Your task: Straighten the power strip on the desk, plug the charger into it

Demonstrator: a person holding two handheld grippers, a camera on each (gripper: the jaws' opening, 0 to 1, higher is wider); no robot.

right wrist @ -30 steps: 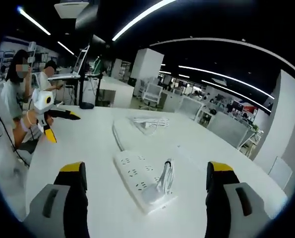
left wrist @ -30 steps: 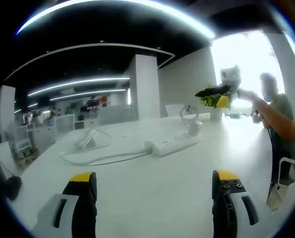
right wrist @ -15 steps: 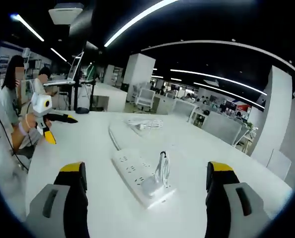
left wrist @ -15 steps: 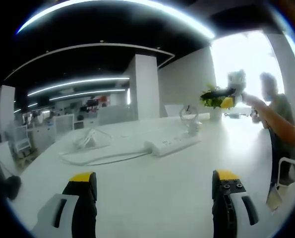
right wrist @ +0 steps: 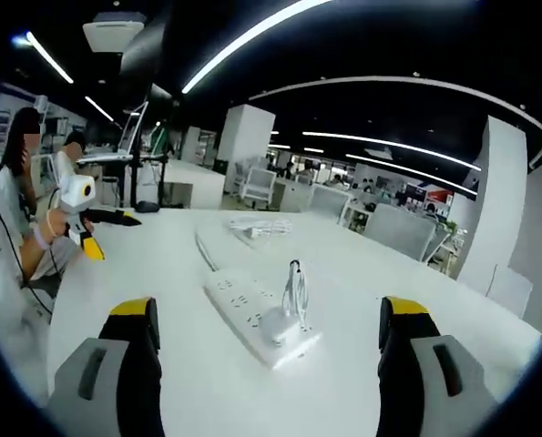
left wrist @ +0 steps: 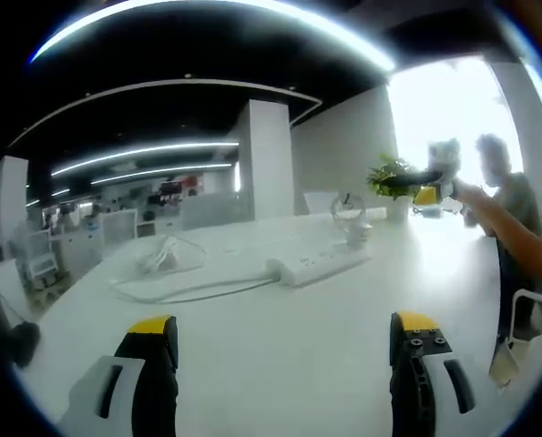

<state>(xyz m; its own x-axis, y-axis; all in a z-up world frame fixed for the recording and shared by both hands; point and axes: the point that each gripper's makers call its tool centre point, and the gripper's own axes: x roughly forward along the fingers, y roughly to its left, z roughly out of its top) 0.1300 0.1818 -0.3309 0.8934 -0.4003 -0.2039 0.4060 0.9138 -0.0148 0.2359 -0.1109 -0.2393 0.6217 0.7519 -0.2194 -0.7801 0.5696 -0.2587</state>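
the power strip lies flat on the white desk, dead ahead of our right gripper between its two jaws, at 12 o'clock and near. its long axis runs from about 10 o'clock at the far end to 4 o'clock at the near end in the right gripper view, so it sits skewed to the jaw line, not square. the charger sits on the near end of the strip, its coiled cable standing up from it; we cannot tell if the prongs are seated or if it just rests on top. the strip's cord runs off the far end toward 11 o'clock to a loose white bundle further back.

in the left gripper view the same power strip is well apart, up at about 1 o'clock from our left gripper, long axis near level across the view, cord trailing toward 9 o'clock.

we judge the right gripper the nearer one, so it suits a push or a grab on the near end to swing the strip straight.

both grippers are released, jaws spread wide, nothing between them.

outward: a potted plant at the far desk edge in the left gripper view, a person's hand holding another gripper at 9 o'clock in the right gripper view.
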